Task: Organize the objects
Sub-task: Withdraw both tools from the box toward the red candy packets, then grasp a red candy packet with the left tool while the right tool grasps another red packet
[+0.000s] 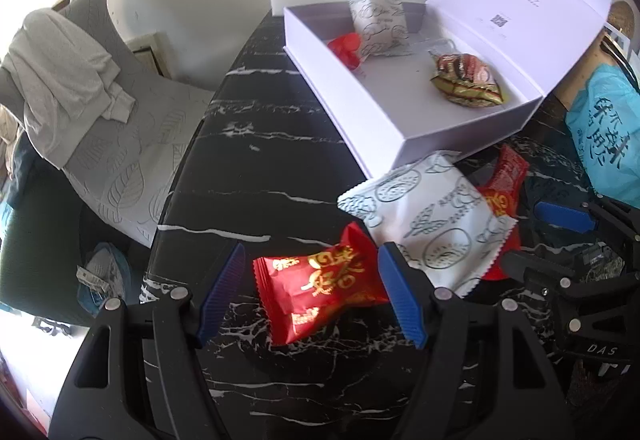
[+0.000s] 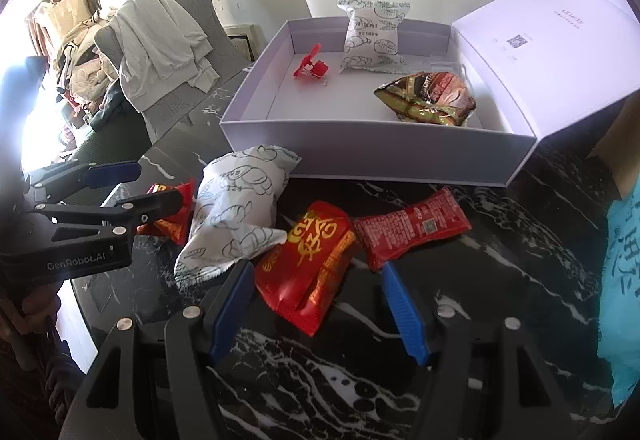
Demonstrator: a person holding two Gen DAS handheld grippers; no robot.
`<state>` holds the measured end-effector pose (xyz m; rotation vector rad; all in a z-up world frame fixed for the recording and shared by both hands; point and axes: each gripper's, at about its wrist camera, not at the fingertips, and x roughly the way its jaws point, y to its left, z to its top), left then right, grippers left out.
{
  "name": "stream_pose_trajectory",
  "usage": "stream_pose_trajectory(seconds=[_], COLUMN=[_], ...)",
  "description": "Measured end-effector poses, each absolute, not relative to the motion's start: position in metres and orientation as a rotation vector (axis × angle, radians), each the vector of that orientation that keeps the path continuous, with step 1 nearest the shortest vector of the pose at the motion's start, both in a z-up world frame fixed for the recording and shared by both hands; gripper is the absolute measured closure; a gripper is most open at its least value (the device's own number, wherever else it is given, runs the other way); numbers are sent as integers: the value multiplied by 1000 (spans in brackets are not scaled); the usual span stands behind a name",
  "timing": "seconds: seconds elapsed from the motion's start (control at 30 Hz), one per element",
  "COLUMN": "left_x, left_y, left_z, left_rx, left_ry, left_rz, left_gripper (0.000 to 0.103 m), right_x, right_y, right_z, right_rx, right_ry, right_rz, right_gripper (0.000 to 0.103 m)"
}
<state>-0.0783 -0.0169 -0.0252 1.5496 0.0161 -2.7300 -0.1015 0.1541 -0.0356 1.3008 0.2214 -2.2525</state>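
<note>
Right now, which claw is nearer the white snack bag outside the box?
Left. The left claw has a finger touching the white snack bag; the right claw sits beside it.

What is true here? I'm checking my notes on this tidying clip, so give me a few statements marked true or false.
1. The white box is open, with its lid folded back. True.
2. The box holds nothing yet. False: a white patterned packet, a small red item and a gold-brown packet are inside.
3. The left gripper is open around a red packet on the table. True.
4. The right gripper is clamped on a white packet. False: it is open, with a red packet with gold writing between its fingers.
5. A white patterned packet lies on the table outside the box. True.
</note>
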Motion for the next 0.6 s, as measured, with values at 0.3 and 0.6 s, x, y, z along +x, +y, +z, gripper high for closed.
stream_pose_trajectory(seconds=[0.3, 0.6], left_x=[-86, -89], left_y=[-27, -27], left_z=[-37, -49], left_rx=[1612, 1662], left_ry=[60, 67], left_rz=[-2718, -2708], left_gripper=[35, 34], right_x=[-114, -118], right_y=[140, 138], right_z=[-44, -52], right_rx=[1341, 1336], right_ry=[270, 276], right_rz=[-2241, -2238], right_gripper=[36, 36])
